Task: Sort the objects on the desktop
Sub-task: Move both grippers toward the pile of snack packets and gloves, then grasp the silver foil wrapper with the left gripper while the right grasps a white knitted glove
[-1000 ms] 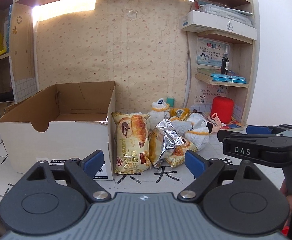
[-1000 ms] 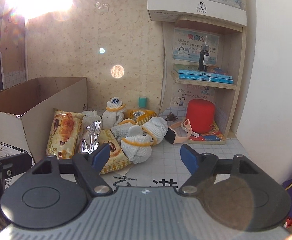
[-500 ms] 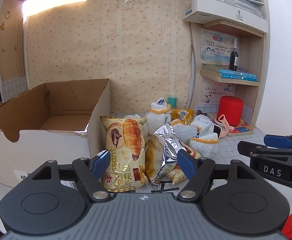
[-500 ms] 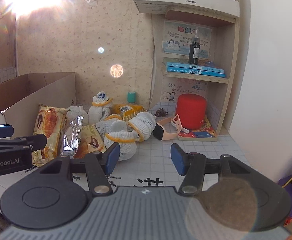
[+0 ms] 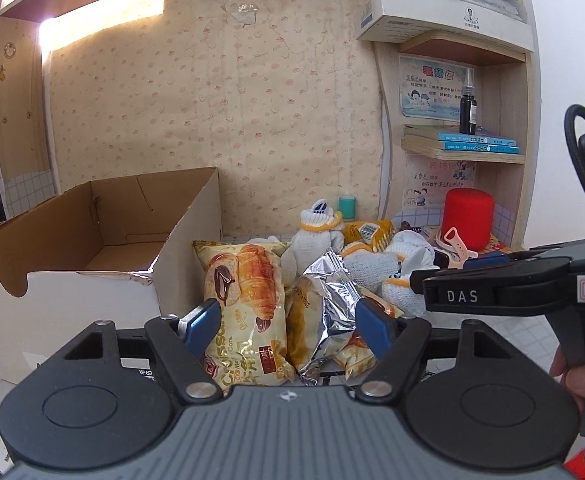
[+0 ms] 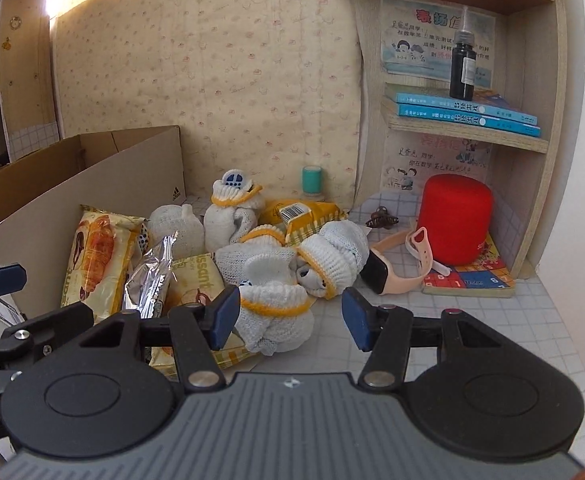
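Note:
A pile lies on the desk beside an open cardboard box (image 5: 92, 240). It holds a croissant packet (image 5: 248, 300), a silver foil packet (image 5: 324, 304), several white socks with yellow cuffs (image 6: 332, 256) and a yellow packet (image 6: 300, 216). My left gripper (image 5: 286, 328) is open and empty, its fingers on either side of the croissant and foil packets, just short of them. My right gripper (image 6: 288, 316) is open and empty, close over a white sock (image 6: 276, 312). It also shows in the left wrist view (image 5: 492, 292).
A pink smartwatch (image 6: 392, 268) lies right of the socks. A red cylinder (image 6: 454, 220) stands on a book under the shelf unit (image 6: 468, 136), which bears blue books and a dark bottle (image 6: 462, 68). A teal cap (image 6: 311, 178) stands by the wall.
Both grippers have moved forward toward the pile, which looks larger now. The right gripper has come in over the white socks and its jaws have narrowed a little.

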Demonstrator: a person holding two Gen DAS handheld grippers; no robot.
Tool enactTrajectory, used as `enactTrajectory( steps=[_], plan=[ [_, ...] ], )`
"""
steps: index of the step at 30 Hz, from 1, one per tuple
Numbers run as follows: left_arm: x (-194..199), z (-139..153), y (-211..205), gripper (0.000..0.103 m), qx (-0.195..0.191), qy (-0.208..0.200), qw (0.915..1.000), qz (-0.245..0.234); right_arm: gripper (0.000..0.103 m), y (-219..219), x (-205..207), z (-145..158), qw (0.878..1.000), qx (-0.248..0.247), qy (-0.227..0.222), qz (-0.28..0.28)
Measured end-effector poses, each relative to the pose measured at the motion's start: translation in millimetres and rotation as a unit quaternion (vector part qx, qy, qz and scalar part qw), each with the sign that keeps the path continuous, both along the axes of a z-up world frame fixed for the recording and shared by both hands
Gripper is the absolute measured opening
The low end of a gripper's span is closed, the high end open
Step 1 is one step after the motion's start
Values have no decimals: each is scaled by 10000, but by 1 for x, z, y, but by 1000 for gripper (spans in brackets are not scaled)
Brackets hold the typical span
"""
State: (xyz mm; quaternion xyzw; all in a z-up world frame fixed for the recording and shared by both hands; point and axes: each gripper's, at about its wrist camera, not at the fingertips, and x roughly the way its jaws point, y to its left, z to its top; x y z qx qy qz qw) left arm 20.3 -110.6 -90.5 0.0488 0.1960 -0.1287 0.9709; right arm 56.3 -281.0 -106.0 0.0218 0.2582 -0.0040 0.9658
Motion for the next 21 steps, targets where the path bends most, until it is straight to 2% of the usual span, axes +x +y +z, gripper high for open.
enactTrajectory(
  steps=[12,16,21],
  plan=[
    [8,-11,-11,76,81,100,9999,-80,57,7,28,-10,9987,125,289,400],
    [12,-11,-15,76,66,129,9998,-144,48,2,33,-12,9987,221,282,367],
    [19,-12,-25,76,61,154,9995,-273,44,-4,26,-9,9992,219,196,273]
  ],
)
